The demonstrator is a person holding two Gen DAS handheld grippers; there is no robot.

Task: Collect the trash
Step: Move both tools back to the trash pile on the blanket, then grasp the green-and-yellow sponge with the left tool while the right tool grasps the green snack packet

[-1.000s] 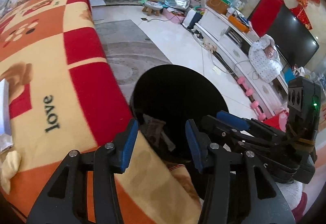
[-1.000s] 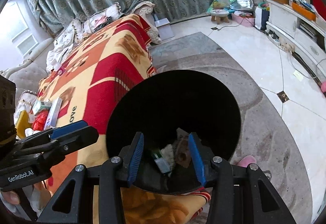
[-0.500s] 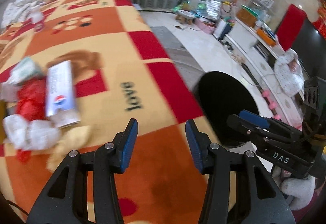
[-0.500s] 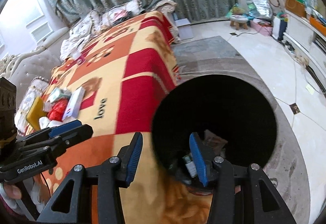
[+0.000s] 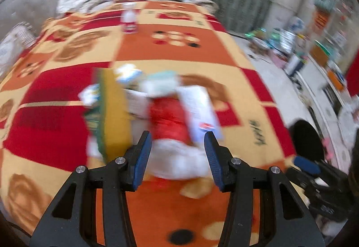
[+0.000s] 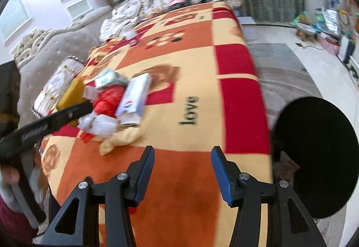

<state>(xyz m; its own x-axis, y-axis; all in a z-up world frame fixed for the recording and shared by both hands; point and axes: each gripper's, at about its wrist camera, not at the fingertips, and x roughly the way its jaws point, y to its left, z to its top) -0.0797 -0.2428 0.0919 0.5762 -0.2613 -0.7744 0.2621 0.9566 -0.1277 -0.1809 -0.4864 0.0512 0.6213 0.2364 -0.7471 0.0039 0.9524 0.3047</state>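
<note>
A pile of trash lies on the orange, red and cream blanket: a yellow box, a red bag, a white carton and crumpled white tissue. My left gripper hovers open just in front of the pile, with the tissue showing past its fingers. In the right wrist view the same carton, red bag and tissue lie to the left. My right gripper is over bare blanket, its jaws opening with nothing between them. The black bin stands at the right.
A small bottle stands at the far end of the blanket, before cushions and a grey curtain. A grey sofa runs along the left. Right of the blanket are a rug, tiled floor and cluttered white shelving.
Both views have swung from over the black bin to the blanket and its trash pile. The bin now sits at the right edge. The right jaws stand slightly wider.
</note>
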